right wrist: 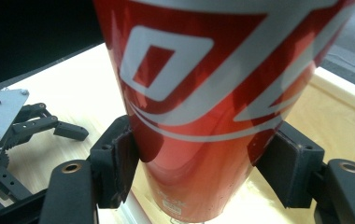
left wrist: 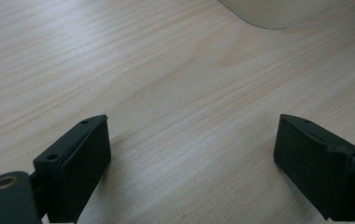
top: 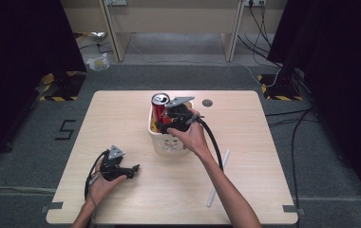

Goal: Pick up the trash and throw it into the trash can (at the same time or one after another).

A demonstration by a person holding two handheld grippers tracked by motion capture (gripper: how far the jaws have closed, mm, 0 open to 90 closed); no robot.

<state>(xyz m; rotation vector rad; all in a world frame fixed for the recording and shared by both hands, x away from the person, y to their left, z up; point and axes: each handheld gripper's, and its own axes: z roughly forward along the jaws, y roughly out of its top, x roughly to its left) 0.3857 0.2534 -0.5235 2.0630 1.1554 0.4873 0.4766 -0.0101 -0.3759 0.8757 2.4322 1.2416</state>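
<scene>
Gripping the red can [right wrist: 203, 93], right gripper [right wrist: 199, 163] jaws overhang the basket [top: 162, 142] rim.

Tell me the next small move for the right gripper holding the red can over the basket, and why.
Probably lower it a little further, then open. The right gripper has its jaws pressed on the red can, upright above the cream basket, which already holds other items. The left gripper rests open on the table, uninvolved.

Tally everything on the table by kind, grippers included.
Red can: 1
White basket: 1
White rod: 1
Grippers, left gripper and right gripper: 2
Total: 5
</scene>
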